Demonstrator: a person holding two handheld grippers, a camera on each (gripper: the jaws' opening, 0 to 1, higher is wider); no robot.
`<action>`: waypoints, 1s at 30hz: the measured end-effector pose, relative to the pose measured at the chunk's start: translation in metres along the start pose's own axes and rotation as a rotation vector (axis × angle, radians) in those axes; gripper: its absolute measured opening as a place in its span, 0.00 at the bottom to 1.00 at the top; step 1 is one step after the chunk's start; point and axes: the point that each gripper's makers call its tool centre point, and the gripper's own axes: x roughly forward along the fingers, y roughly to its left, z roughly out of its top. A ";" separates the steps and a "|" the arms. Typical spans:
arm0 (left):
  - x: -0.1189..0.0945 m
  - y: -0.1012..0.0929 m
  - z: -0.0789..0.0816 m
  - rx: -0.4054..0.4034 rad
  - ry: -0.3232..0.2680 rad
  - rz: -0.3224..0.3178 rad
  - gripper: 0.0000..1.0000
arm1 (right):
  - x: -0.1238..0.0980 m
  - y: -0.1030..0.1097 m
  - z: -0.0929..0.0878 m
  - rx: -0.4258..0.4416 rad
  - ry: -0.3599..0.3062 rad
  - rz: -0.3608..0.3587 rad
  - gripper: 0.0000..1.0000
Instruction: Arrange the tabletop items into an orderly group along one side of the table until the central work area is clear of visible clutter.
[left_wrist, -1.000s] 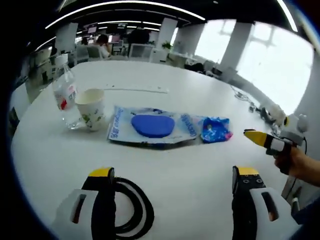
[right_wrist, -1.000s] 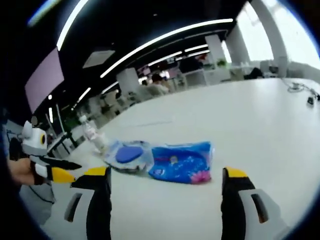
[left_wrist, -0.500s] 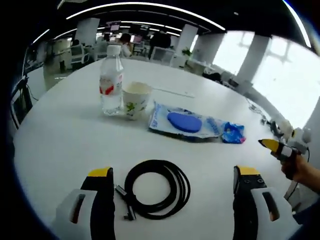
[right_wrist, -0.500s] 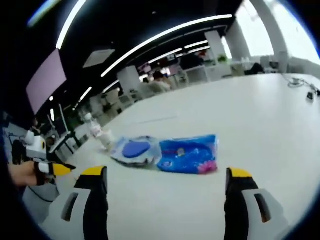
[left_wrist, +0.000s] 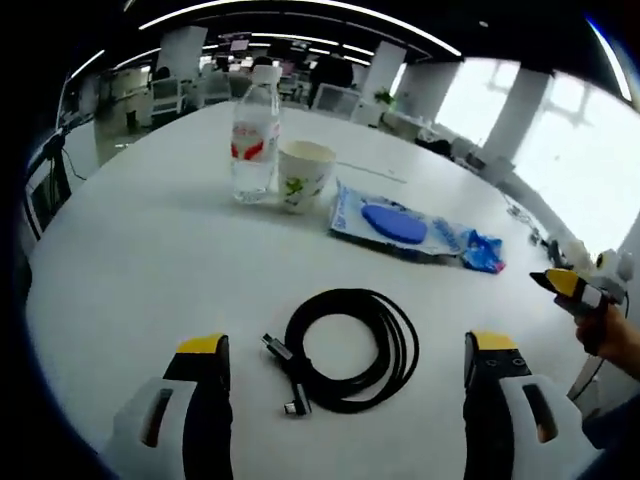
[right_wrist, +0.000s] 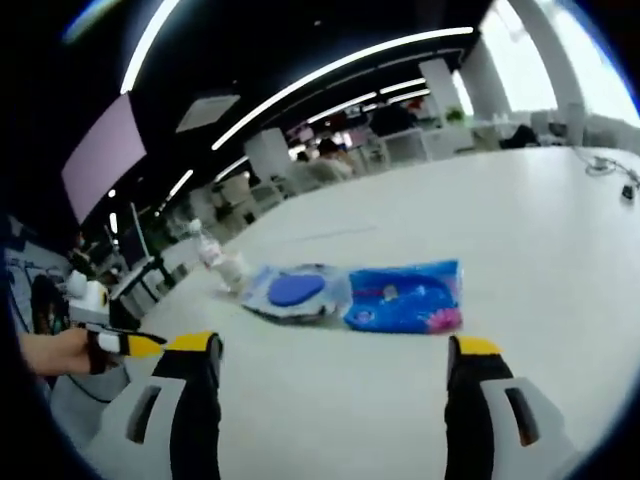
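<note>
A coiled black cable (left_wrist: 350, 347) lies on the white table (left_wrist: 130, 260) just ahead of my left gripper (left_wrist: 345, 360), whose jaws stand open and empty. Farther off stand a clear water bottle (left_wrist: 254, 135) and a paper cup (left_wrist: 303, 175), then a clear packet with a blue pad (left_wrist: 392, 224) and a small blue wrapper (left_wrist: 483, 252). My right gripper (right_wrist: 325, 350) is open above the table, with the blue pad packet (right_wrist: 295, 292) and the blue wrapper (right_wrist: 408, 300) ahead of it. The right gripper (left_wrist: 575, 290) enters the left gripper view from the right.
The table's curved edge (left_wrist: 40, 300) runs along the left of the left gripper view. Office desks, chairs and pillars stand beyond the table. A hand holding the left gripper (right_wrist: 110, 343) shows at the left edge of the right gripper view.
The left gripper view has drawn back and up, so the whole cable coil now shows ahead of the jaws. The right gripper view has shifted slightly. The items have not moved.
</note>
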 end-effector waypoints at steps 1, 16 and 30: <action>0.000 0.004 -0.001 -0.012 0.000 0.006 0.95 | 0.001 0.006 -0.004 -0.007 0.012 0.014 0.91; -0.005 0.030 -0.018 -0.056 0.019 0.055 0.80 | 0.049 0.121 -0.045 -0.210 0.156 0.314 0.82; 0.007 0.025 -0.019 -0.098 0.035 0.000 0.54 | 0.103 0.163 -0.069 -0.170 0.243 0.370 0.72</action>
